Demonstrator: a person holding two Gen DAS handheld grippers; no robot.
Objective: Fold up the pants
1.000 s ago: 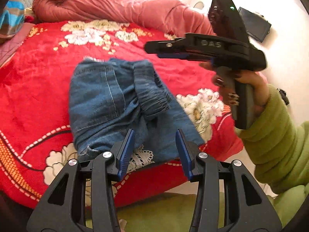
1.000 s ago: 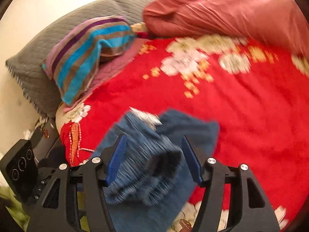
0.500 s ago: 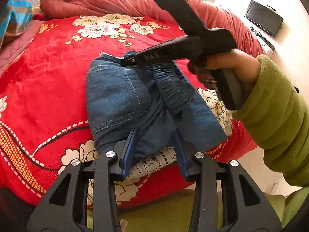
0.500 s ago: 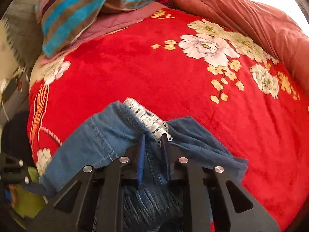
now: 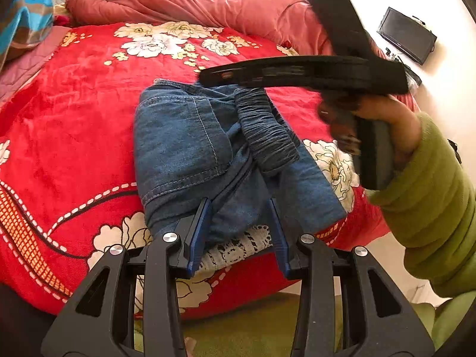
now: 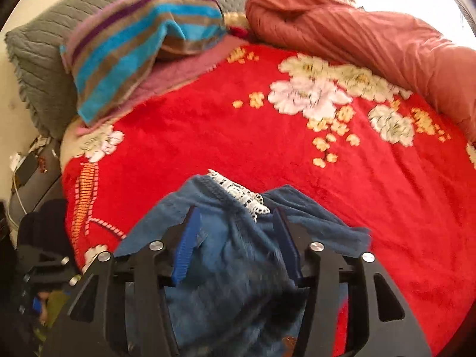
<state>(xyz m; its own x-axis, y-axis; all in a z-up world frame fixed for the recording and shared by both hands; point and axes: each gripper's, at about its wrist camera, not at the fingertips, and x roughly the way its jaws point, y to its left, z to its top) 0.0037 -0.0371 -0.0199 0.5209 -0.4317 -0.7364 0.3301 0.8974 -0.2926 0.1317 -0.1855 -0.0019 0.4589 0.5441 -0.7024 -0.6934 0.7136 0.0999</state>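
Observation:
The blue denim pants (image 5: pixel 208 151) lie folded in a compact bundle on the red flowered blanket (image 5: pixel 74 104) near the bed's front edge, elastic waistband on top and a white lace hem (image 5: pixel 238 247) at the near end. My left gripper (image 5: pixel 239 232) is open, its fingers either side of the near end. My right gripper (image 6: pixel 238 238) is open and hovers over the far end of the pants (image 6: pixel 226 261), where more lace (image 6: pixel 241 195) shows. It appears in the left wrist view (image 5: pixel 303 74) as a black tool above the bundle.
A rolled pink quilt (image 5: pixel 184 0) lies along the back of the bed. A striped towel (image 6: pixel 142 41) and a grey pillow (image 6: pixel 41 50) sit at the head. A dark screen (image 5: pixel 407 38) stands by the wall. The bed edge drops off just below the pants.
My right gripper was shut on the far end of the pants half a second ago; it has opened and lifted. My left gripper has opened a little wider.

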